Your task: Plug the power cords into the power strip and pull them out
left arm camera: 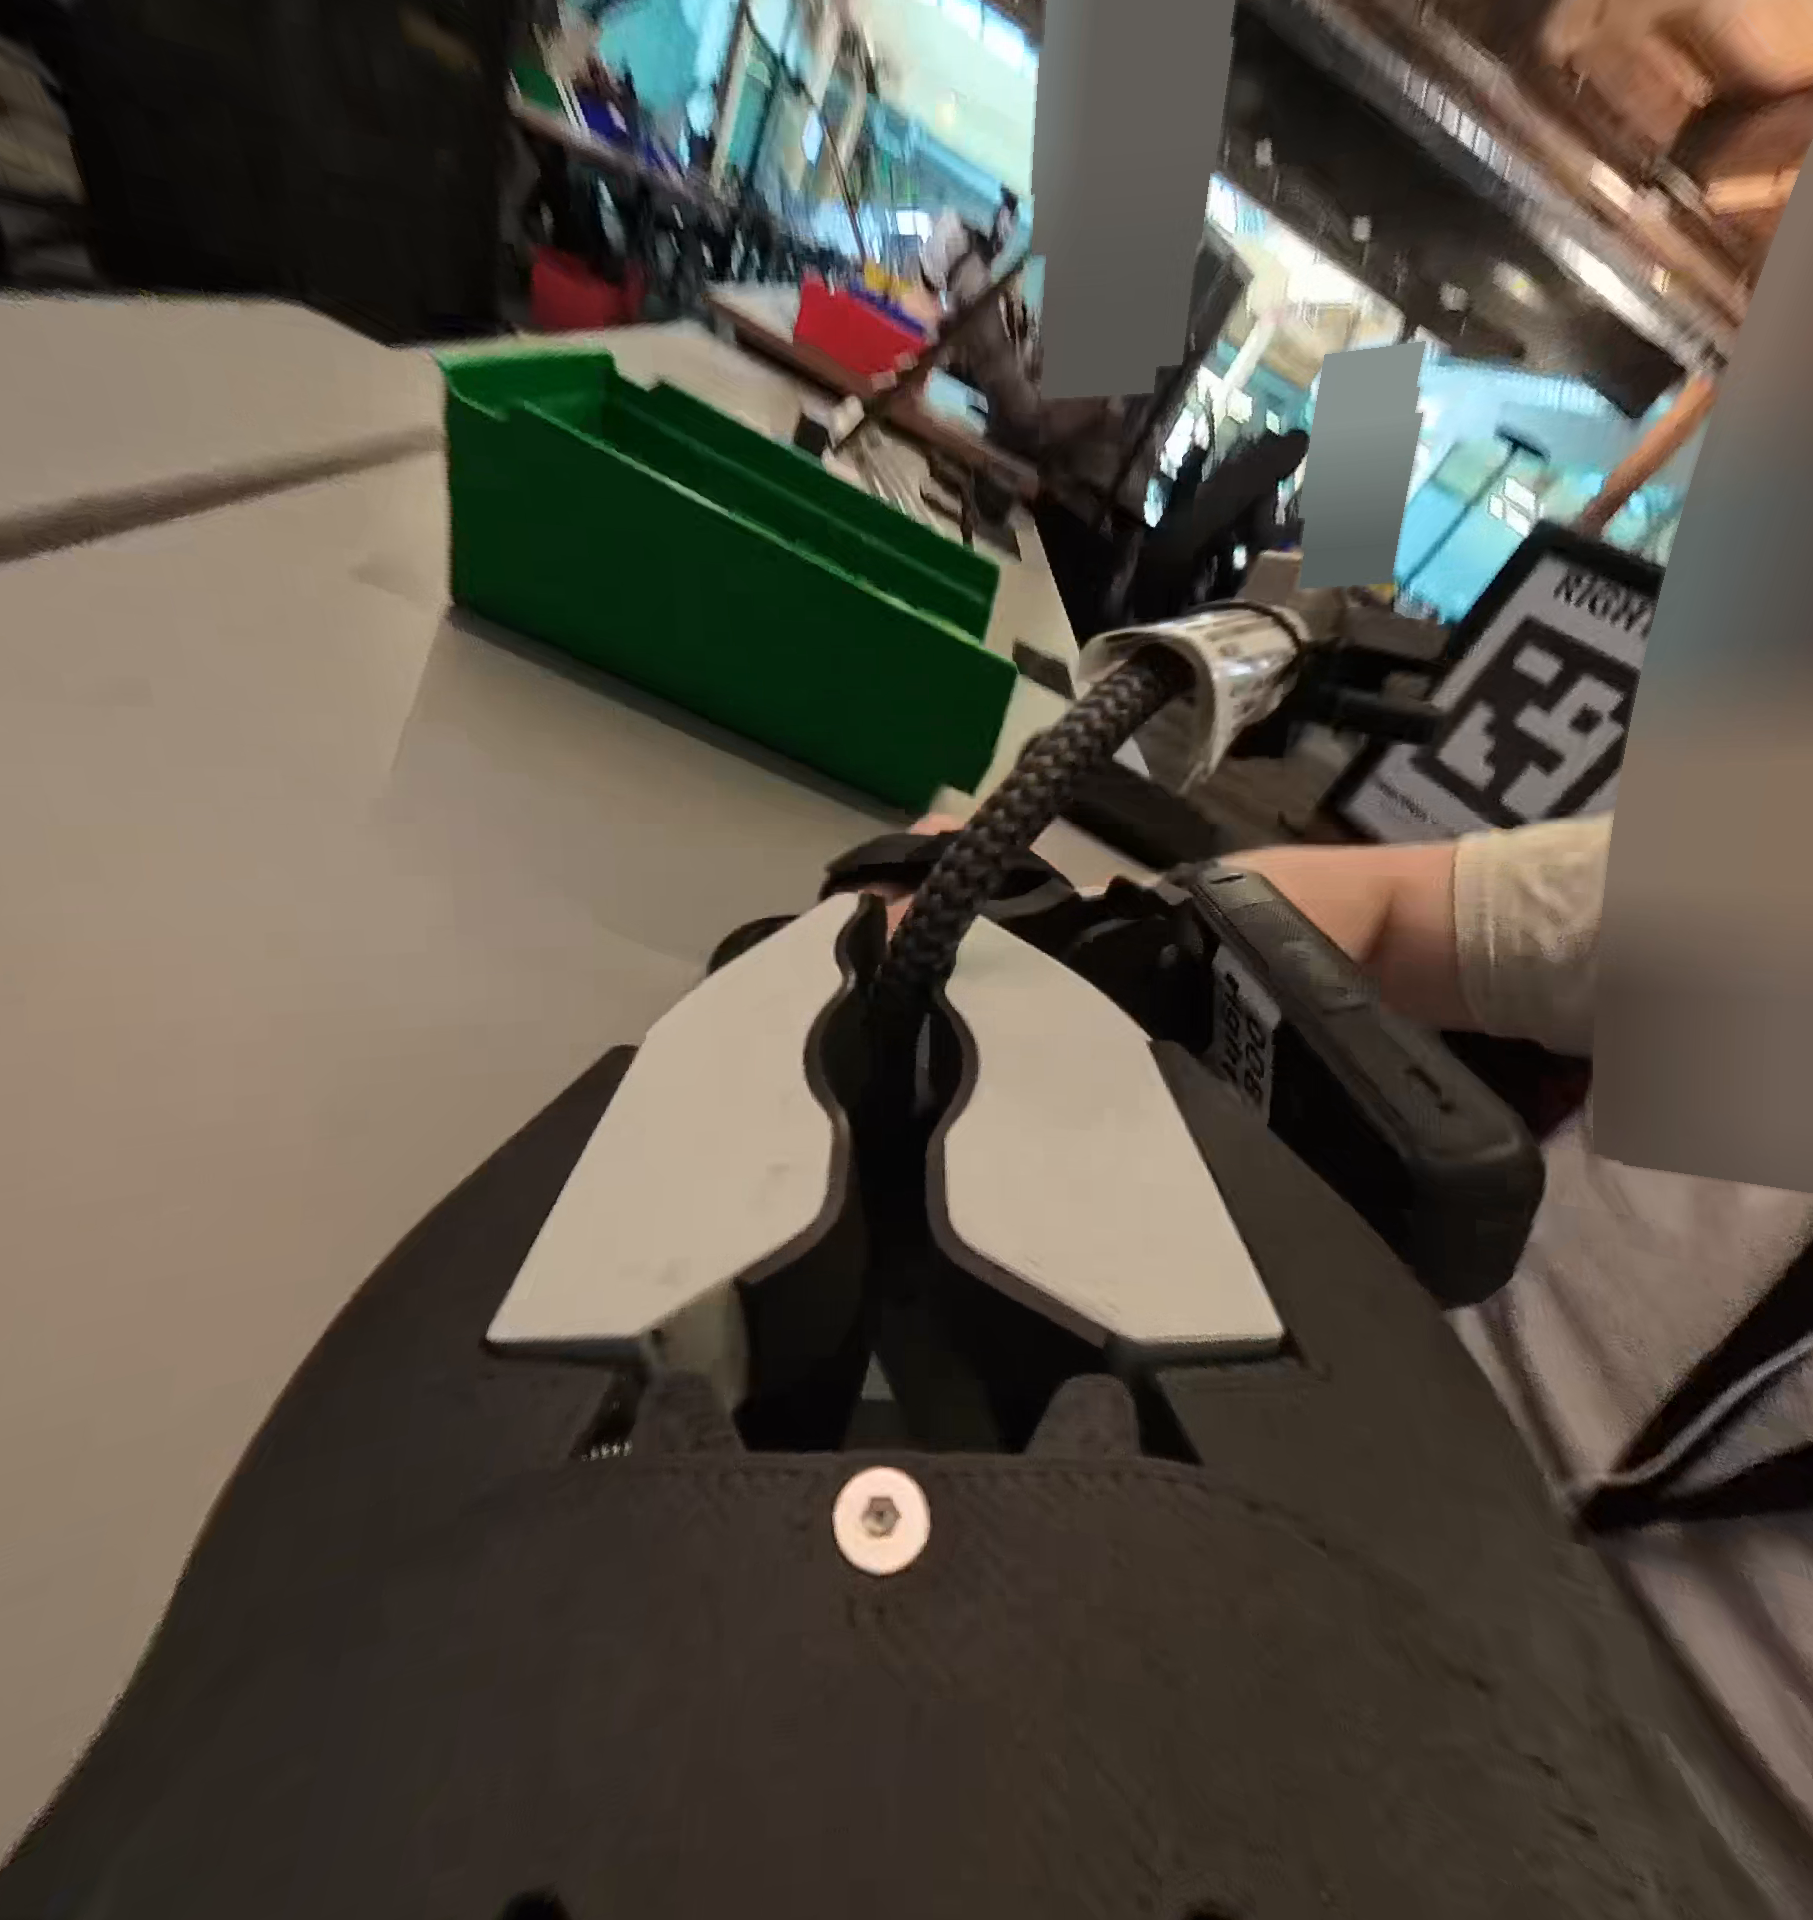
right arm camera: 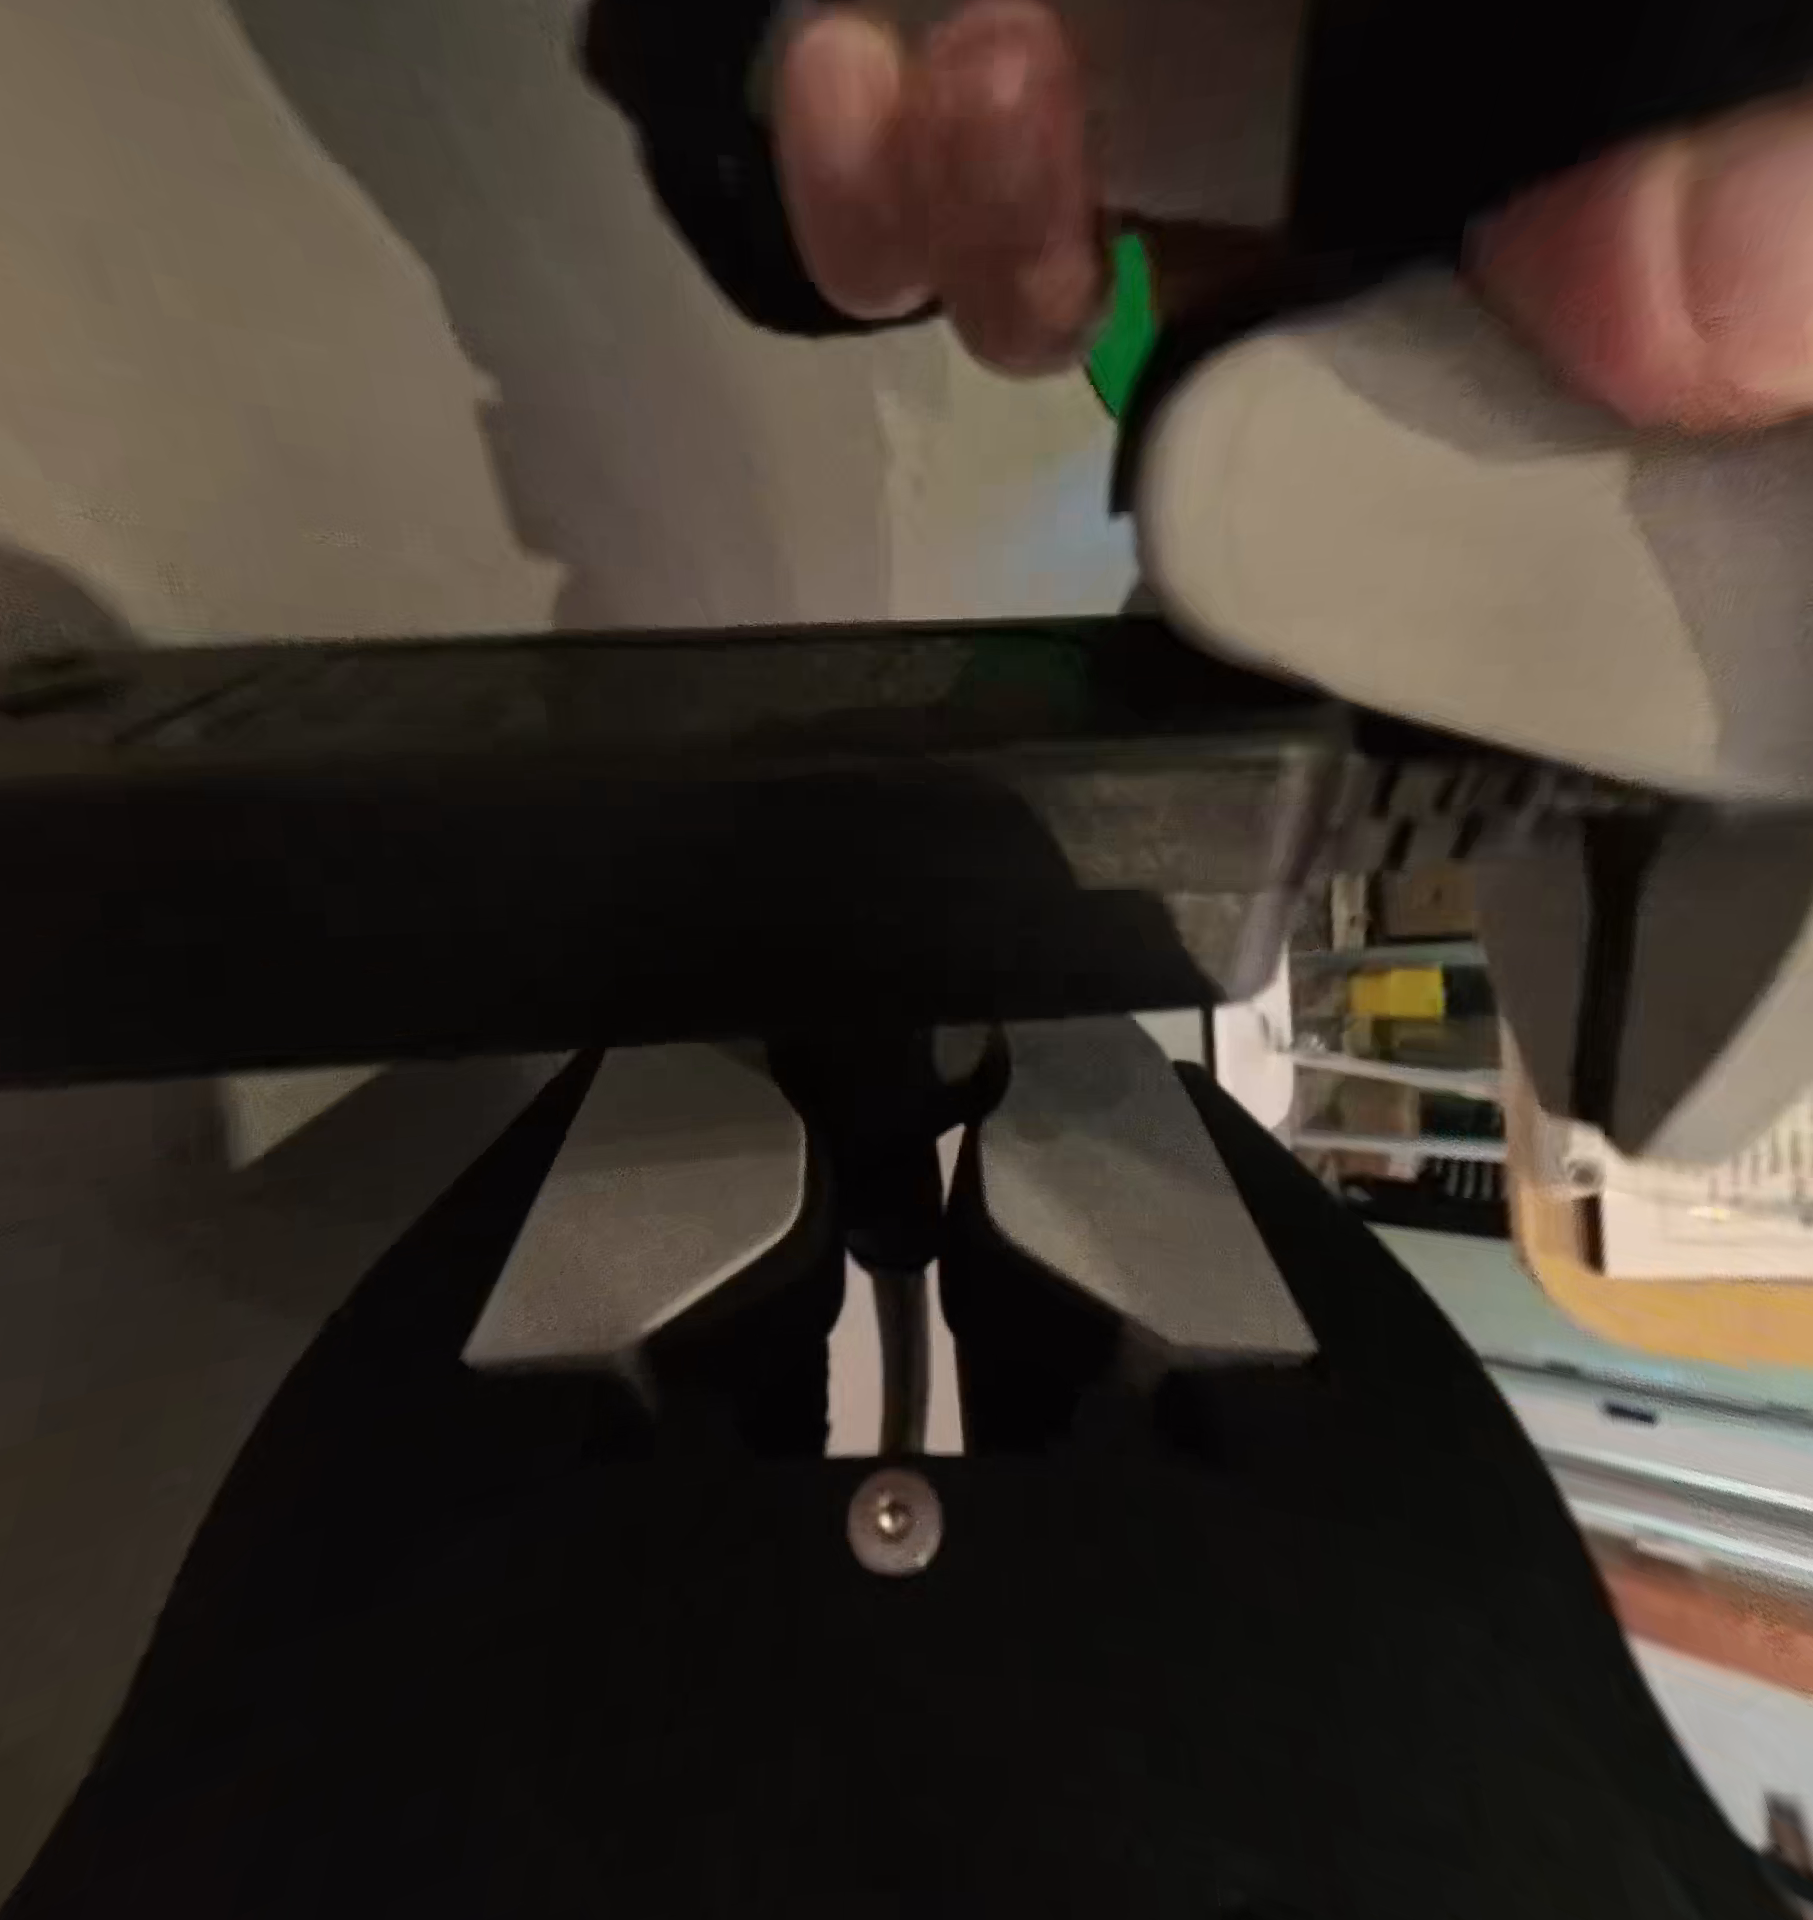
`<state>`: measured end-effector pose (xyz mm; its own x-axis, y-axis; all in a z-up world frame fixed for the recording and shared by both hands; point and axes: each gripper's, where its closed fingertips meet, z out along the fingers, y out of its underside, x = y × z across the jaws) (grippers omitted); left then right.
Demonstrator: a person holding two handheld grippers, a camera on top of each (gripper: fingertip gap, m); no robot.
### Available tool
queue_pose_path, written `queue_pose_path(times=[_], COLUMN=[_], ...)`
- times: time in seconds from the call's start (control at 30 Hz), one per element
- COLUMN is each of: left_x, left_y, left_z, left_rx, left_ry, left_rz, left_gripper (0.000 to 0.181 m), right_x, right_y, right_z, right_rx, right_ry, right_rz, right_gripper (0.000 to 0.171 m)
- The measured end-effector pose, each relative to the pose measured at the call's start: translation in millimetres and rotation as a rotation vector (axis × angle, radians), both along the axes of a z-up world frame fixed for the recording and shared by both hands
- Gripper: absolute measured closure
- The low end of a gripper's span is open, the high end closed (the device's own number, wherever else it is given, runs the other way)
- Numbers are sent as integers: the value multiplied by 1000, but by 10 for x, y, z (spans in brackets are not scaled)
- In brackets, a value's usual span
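Observation:
In the left wrist view my left gripper is shut on a black braided cord. The cord rises to a white label wrap. My right gripper, held by a hand, shows just beyond it to the right. In the right wrist view my right gripper is shut on a black plug whose thin cord runs back toward the camera. A long black power strip lies across the view over the fingertips and hides the plug's front end. The view is blurred.
A green open bin stands on the grey table ahead left. A black-and-white marker board stands at the right. The other gripper's grey body and a hand fill the top right of the right wrist view. My right fingertips sit around 10 cm from my left ones.

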<state>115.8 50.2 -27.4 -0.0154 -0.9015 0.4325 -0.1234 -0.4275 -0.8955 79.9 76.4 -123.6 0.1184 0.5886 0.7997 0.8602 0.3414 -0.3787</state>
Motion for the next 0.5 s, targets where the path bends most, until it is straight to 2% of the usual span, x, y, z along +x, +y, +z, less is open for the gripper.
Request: queue_pose_path(times=[0.13, 0.33, 0.4, 0.43, 0.5], left_x=[-122, -158, -166, -213, -258], left_y=[61, 36, 115, 194, 300], left_z=[1, -18, 75, 113, -21], left_rx=[30, 38, -28, -79, -64], left_ry=[-104, -138, -219, -262, -168], left_rz=[73, 109, 152, 196, 279], left_gripper=[180, 179, 168, 152, 128], right_x=[26, 132, 238, 341, 516], right_y=[9, -15, 81, 163, 283], right_z=[2, 22, 67, 93, 94], right_rx=[-44, -17, 17, 38, 9], right_ry=[92, 90, 89, 85, 99], right_rz=[-62, -122, -215, -278, -378], right_gripper=[153, 152, 152, 153, 152])
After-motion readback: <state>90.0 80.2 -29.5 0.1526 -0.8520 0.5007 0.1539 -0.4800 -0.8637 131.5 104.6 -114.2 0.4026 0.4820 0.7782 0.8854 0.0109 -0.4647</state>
